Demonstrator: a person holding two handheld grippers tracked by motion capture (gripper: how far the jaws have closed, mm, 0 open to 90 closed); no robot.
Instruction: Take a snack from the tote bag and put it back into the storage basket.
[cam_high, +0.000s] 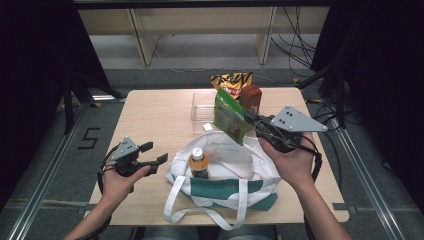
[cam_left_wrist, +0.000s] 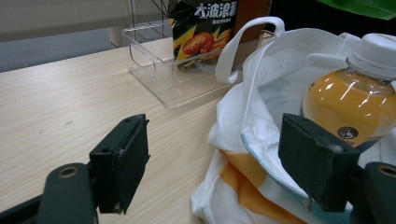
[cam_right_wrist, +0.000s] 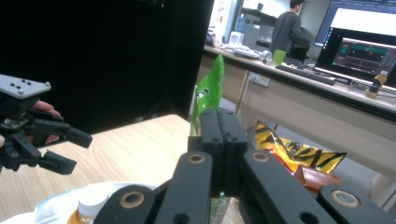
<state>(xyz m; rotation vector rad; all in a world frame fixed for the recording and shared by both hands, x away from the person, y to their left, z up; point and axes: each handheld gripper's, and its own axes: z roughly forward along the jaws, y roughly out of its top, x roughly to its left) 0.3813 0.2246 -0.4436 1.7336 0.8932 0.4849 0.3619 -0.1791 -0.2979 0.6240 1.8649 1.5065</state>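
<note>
Tote bag (cam_high: 225, 187): soft white-and-green cloth at the table's near edge, mouth open, an orange drink bottle (cam_high: 199, 163) upright inside.
Left gripper (cam_high: 152, 156): jaws spread, empty, hovering just left of the bag.
Green snack pouch (cam_high: 230, 117): light, crinkly, probably slippery film; best held by its flat edge seam.
Right gripper (cam_high: 251, 120): jaws pressed together on the pouch's edge, holding it above the bag's far rim, palm underneath.
Far: clear tray (cam_high: 201, 107), yellow chip bag (cam_high: 231, 80).

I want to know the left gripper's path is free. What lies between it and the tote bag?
Only bare table lies between the open left gripper and the tote bag in the high view; the bag's edge sits just beside its jaws.
</note>
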